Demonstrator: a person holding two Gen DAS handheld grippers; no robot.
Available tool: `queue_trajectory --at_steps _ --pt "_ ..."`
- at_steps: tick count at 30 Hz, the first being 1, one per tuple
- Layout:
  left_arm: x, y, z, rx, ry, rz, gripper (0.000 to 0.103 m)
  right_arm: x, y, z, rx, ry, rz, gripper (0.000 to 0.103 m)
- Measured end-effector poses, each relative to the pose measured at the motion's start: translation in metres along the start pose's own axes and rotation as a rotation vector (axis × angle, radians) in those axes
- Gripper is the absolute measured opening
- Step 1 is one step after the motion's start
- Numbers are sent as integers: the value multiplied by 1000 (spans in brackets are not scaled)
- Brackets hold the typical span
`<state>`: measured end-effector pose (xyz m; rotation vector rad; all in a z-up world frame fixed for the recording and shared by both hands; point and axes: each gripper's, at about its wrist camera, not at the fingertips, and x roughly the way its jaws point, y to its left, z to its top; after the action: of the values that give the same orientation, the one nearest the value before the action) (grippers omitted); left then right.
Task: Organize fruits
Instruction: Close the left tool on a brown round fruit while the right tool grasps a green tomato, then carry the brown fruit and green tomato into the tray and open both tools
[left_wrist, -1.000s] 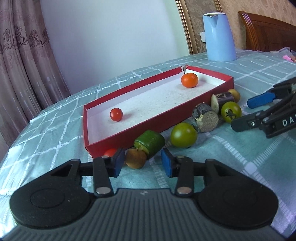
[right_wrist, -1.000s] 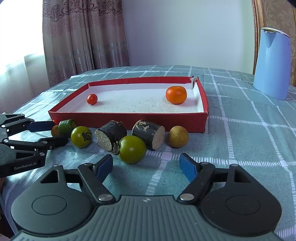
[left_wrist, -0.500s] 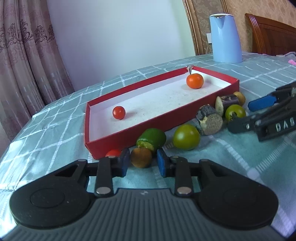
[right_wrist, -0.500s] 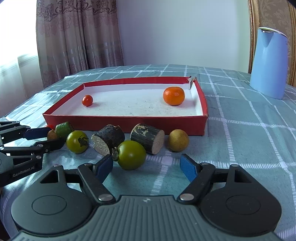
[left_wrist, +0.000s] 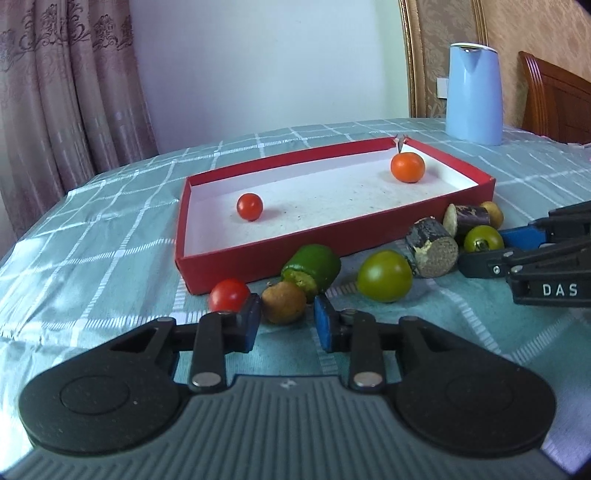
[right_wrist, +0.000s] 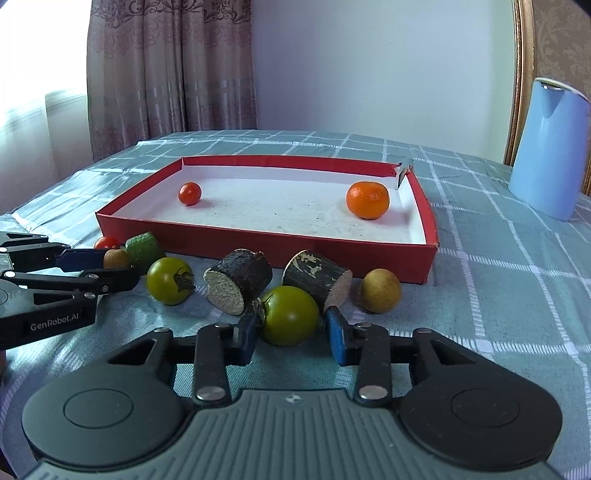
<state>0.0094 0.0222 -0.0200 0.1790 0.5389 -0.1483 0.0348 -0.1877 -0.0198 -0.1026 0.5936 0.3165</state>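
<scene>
A red tray (left_wrist: 258, 258) (right_wrist: 295, 242) holds a small red tomato (left_wrist: 249, 206) and an orange (left_wrist: 407, 167). Loose fruit lies in front of it. My left gripper (left_wrist: 284, 321) is open around a small brown fruit (left_wrist: 283, 302), with a red tomato (left_wrist: 229, 294) just left of it and a green cut piece (left_wrist: 312, 267) behind. My right gripper (right_wrist: 291, 336) is open around a large green tomato (right_wrist: 290, 315). A smaller green tomato (right_wrist: 170, 275), two dark cut logs (right_wrist: 240, 282) and a yellow-brown fruit (right_wrist: 380, 290) lie nearby.
A blue kettle (left_wrist: 473, 94) (right_wrist: 550, 147) stands at the back right on the checked teal cloth (left_wrist: 110, 229). Curtains hang at the left, a wooden chair back stands at the far right.
My left gripper narrowed around the brown fruit and moved in on it. My right gripper advanced and narrowed so the large green tomato now sits between its fingers.
</scene>
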Motion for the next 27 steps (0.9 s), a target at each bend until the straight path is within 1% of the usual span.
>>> queue_trajectory --at_steps 2,10,13,17,20,23,27 --pt "-2 0 -1 3 -6 -7 24 -3 2 -1 -9 -6 9 34" --pt "-6 5 -3 -33 -10 -18 23 -9 -3 -2 21 -39 10 33" --pt "-6 4 -3 -25 -14 -23 23 -9 -3 -2 21 -35 14 33" --pt "-13 5 -5 -26 -56 -32 23 -11 -3 -3 21 -43 18 33" --pt "-15 8 -5 -50 -64 -22 23 -13 -4 -3 29 -50 19 33" --pt "-19 11 -4 -75 -86 -26 23 -14 -4 -6 27 -51 19 33" --pt "-27 12 -2 -84 -126 -36 23 -17 -2 -6 16 -63 14 33"
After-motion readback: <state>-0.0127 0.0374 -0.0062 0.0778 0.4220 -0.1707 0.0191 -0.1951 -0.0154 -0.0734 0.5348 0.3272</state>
